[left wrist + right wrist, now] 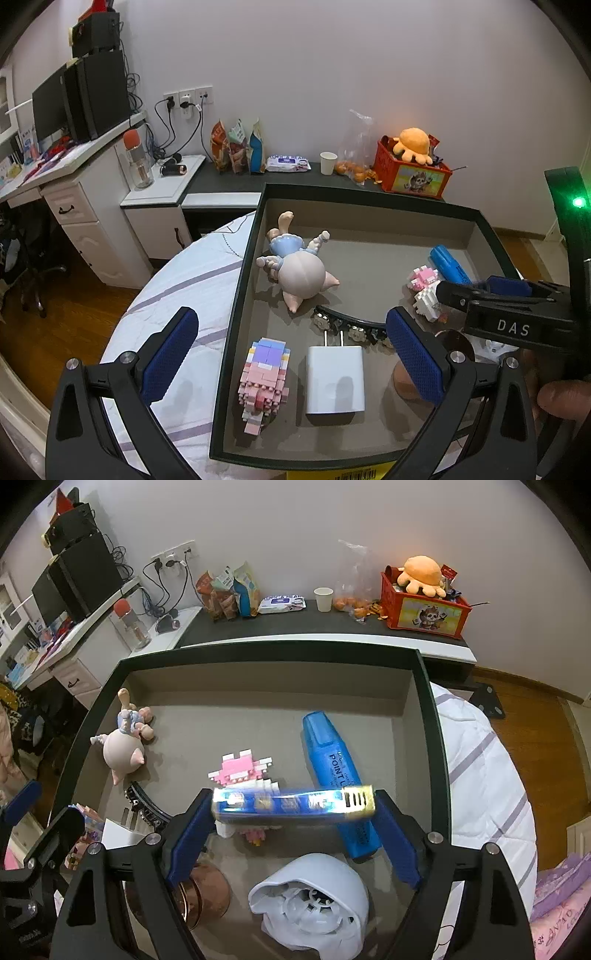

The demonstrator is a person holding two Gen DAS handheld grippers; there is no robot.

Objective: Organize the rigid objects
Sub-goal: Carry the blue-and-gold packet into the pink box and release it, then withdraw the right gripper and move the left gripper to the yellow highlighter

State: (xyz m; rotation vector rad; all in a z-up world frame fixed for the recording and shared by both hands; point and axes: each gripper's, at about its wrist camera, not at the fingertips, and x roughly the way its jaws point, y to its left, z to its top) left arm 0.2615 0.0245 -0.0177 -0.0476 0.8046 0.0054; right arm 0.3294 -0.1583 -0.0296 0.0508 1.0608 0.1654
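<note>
A dark-rimmed tray point(236, 295) point(436, 738) lies on a bed and holds several objects. My right gripper point(293, 805) is shut on a shiny blue and gold bar point(291, 802), held crosswise above the tray over a pink and white block figure point(243, 770) and a blue marker point(332, 768). My left gripper point(291, 343) is open and empty above a white charger point(335, 378) and a pink block figure point(263, 378). A pale doll figure point(299, 267) point(123, 744) lies at the tray's far left. The right gripper point(454, 291) shows at the right of the left wrist view.
A white fan-like object point(314, 901), a copper round object point(207, 890) and a black studded band point(347, 325) also lie in the tray. Behind it a dark shelf point(295, 627) carries snack bags, a paper cup and a red crate. Striped bedding point(487, 775) surrounds the tray.
</note>
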